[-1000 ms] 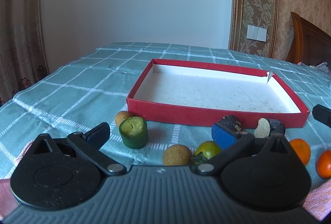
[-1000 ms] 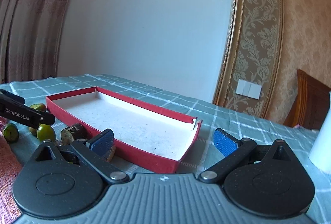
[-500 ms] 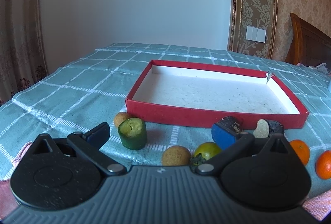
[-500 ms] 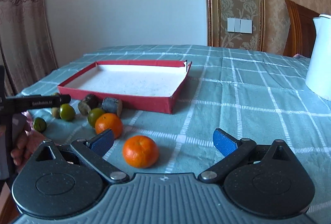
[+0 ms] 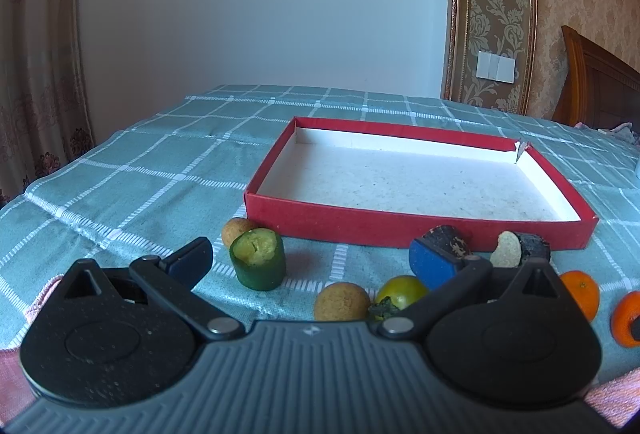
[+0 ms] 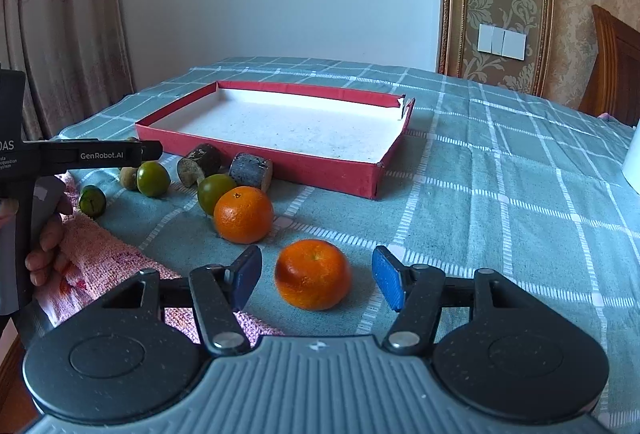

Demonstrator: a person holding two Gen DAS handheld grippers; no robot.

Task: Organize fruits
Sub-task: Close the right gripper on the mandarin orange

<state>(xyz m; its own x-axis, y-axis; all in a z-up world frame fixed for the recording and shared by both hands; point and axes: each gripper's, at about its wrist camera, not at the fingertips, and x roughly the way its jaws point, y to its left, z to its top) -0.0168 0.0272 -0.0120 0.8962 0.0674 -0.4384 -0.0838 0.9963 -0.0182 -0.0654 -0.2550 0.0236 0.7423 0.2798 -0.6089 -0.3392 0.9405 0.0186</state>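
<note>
The right tongs (image 6: 316,280) are closing around 1 orange (image 6: 313,274), untouched yet, for the red tray (image 6: 340,173); the left tongs (image 5: 316,262) are held wide, empty.

Fruit along the near side of the tray

On the desk (image 6: 500,193), the tray (image 6: 340,169) lies behind a row of fruit; one mandarin (image 6: 313,274) sits between the closing right tongs (image 6: 316,280), untouched, another mandarin (image 6: 243,213) just behind-left.
</note>
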